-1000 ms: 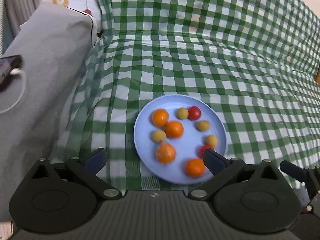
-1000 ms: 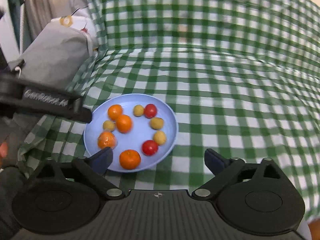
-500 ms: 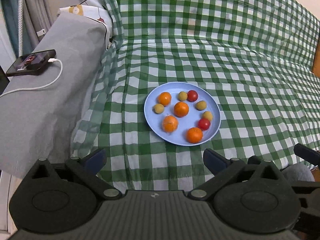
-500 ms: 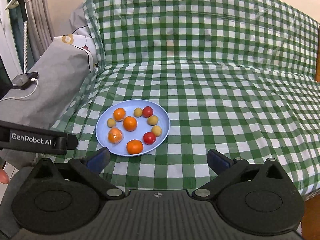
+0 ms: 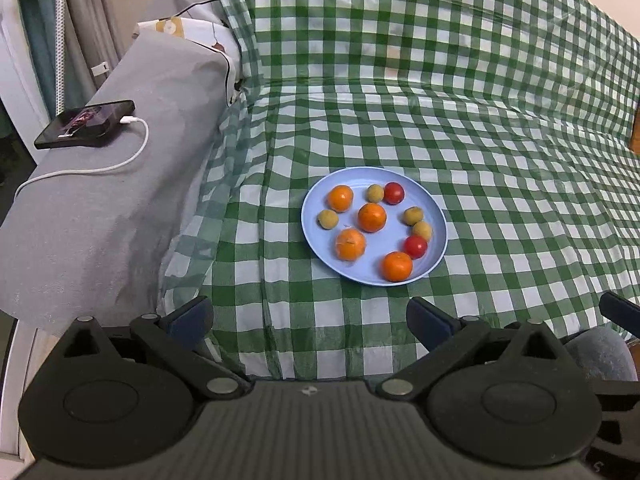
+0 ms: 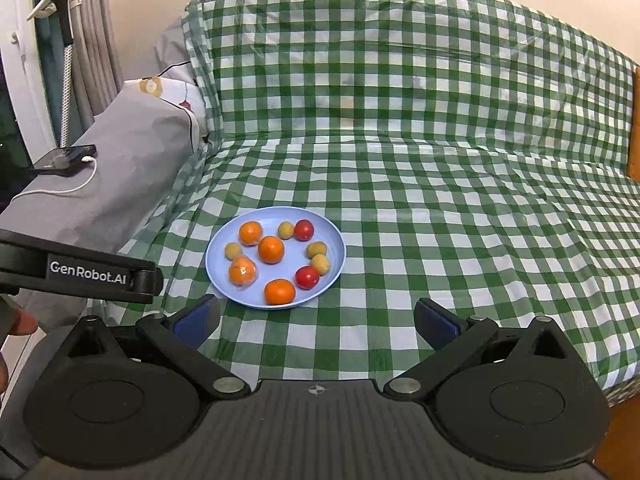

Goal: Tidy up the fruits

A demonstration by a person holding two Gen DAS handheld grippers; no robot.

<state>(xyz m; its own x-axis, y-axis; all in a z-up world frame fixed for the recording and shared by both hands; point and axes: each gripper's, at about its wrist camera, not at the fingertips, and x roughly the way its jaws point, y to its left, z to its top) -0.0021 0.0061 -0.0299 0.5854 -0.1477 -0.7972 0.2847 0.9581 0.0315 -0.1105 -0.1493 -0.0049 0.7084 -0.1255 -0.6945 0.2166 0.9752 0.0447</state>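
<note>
Both grippers, left [image 5: 308, 320] and right [image 6: 318, 320], jaws wide, empty; "GenRobot.AI" on left; fruit on plate [image 6: 224, 268].

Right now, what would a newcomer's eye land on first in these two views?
The blue plate of small fruit, orange, red and yellow-green, lying on the green checked cloth that covers the sofa. Next, the phone on its white charging cable on the grey armrest to the left. Both open tools, left tool and right tool, hang short of the plate, empty.
</note>
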